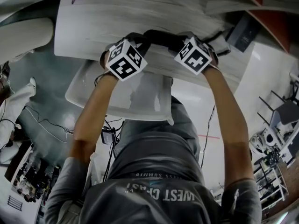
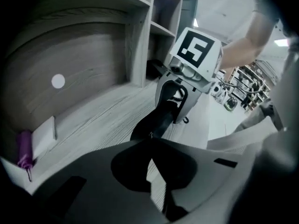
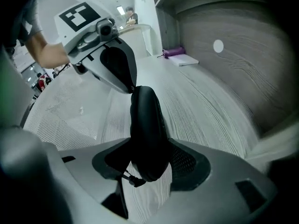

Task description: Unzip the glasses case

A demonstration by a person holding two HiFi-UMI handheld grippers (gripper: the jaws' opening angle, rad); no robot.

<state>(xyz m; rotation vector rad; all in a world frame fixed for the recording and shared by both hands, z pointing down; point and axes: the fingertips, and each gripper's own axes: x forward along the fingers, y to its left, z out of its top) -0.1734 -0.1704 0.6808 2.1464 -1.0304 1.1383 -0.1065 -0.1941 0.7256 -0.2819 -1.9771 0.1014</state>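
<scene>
The black glasses case (image 1: 159,35) is held up over the pale wooden table (image 1: 117,17) between both grippers. My right gripper (image 3: 149,158) is shut on one end of the case (image 3: 147,120), which stands between its pads; a small tab on a cord (image 3: 133,181) hangs from that end. My left gripper (image 2: 150,136) is shut at the case's (image 2: 156,120) other end, pinching what looks like the zipper pull, where a small metal glint shows. In the head view, the left gripper (image 1: 140,40) and right gripper (image 1: 180,40) face each other.
A white notepad (image 3: 183,59) and a purple object (image 3: 172,52) lie further along the table. A wooden back panel with a white dot (image 2: 58,81) and shelf uprights (image 2: 140,36) rise behind it. A white mesh chair (image 1: 93,92) stands below the table edge.
</scene>
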